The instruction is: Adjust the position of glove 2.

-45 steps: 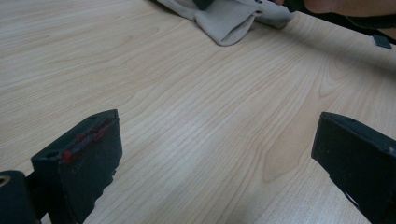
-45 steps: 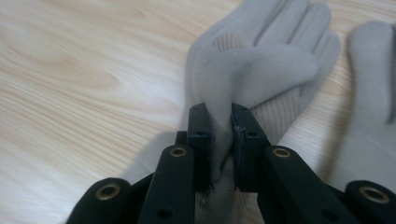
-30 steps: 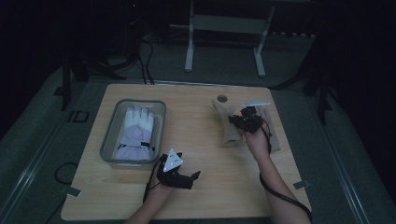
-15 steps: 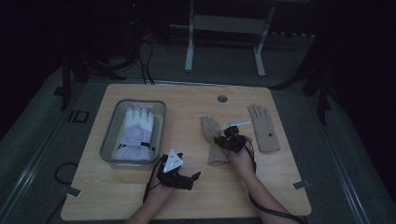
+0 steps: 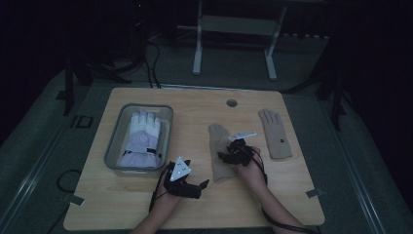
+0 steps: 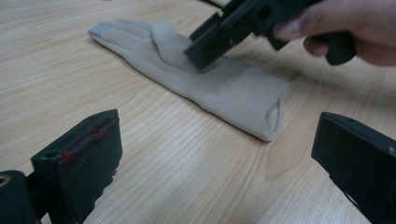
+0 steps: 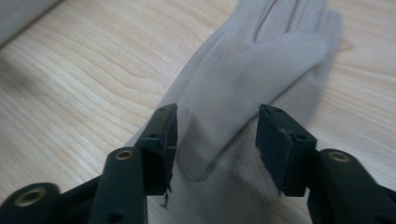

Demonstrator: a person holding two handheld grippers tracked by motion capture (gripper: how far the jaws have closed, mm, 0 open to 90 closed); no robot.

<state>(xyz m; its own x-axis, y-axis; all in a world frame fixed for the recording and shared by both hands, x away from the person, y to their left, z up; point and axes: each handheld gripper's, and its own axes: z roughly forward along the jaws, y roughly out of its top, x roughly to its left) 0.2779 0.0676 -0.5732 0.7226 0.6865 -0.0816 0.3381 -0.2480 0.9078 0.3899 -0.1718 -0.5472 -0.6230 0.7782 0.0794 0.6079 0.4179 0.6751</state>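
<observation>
Bin: sits at left of tabletop, holding a white-and-lilac glove laid flat inside, fingers pointing away; likely the collecting place for gloves.
Left claw: rests low on bare wood near the front edge, jaws spread wide with nothing between them; aimed toward the near beige glove's cuff, seemingly waiting to help.
Near beige glove: lies flat mid-tabletop, cuff toward the person, thumb folded over the palm.
Right claw: stands over that glove's palm, jaws just been opening, now half apart; thumb fabric lies between them, pads not pressing, so apparently a release after setting it down.
Far beige glove: lies flat and alone at right, fingers pointing away, well apart from both claws; probably next in line.
</observation>
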